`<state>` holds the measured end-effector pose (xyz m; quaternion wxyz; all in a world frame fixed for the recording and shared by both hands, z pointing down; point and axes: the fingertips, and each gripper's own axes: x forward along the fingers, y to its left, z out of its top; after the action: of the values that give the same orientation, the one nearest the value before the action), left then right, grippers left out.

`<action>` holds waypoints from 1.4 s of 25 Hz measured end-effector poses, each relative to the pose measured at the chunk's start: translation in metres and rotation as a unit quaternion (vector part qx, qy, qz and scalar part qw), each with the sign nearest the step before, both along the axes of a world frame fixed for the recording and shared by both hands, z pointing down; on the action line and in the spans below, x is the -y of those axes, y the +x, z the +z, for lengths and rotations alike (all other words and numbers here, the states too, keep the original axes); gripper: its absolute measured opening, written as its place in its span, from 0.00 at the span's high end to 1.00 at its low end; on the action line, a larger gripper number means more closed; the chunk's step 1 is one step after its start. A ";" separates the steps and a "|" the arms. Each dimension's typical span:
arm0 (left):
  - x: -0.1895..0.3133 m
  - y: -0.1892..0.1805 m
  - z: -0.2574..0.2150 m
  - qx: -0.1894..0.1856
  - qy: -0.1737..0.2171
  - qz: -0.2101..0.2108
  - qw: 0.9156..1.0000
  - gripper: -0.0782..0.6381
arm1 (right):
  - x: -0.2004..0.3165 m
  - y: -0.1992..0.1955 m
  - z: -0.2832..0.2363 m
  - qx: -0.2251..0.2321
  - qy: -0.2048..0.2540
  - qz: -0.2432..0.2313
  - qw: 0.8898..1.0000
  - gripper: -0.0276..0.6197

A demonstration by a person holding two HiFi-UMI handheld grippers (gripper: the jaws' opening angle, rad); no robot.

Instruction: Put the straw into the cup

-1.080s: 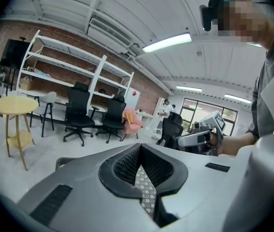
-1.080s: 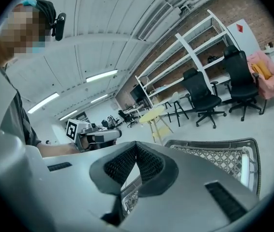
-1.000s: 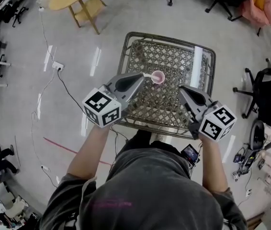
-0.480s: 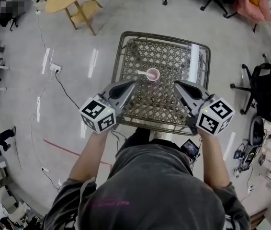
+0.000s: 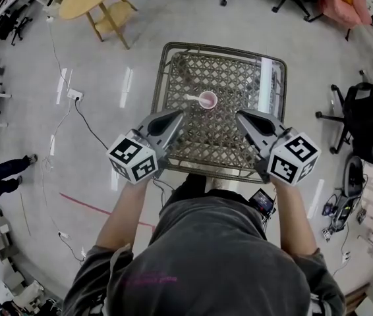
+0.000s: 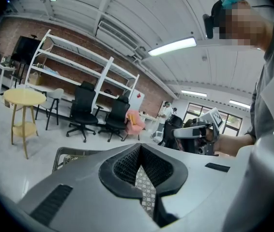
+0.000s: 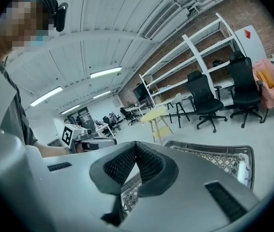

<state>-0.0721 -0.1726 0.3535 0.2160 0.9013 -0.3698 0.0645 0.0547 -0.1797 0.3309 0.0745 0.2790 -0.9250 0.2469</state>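
A small pink cup (image 5: 207, 100) with a round open mouth stands on the metal lattice counter (image 5: 162, 64), about at its middle. A short white straw (image 5: 192, 98) juts from the cup's rim toward 9 o'clock, lying low over the lattice. The left gripper (image 5: 178, 115) sits at the cup's 8 o'clock and the right gripper (image 5: 240, 115) at its 4 o'clock. Both are apart from the cup, and both are clenched with jaws together and nothing between them.
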 end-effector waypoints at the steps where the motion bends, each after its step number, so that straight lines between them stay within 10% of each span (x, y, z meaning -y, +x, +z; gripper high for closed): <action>1: 0.000 0.000 0.000 0.000 0.001 0.001 1.000 0.88 | -0.001 0.000 0.001 -0.001 0.000 0.000 1.000 0.94; 35: -0.010 -0.006 -0.001 0.005 0.006 0.007 1.000 0.88 | -0.012 -0.009 0.005 -0.012 0.000 0.000 1.000 0.94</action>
<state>-0.0782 -0.1626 0.3525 0.2088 0.9047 -0.3651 0.0683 0.0455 -0.1675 0.3355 0.0862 0.2815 -0.9240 0.2439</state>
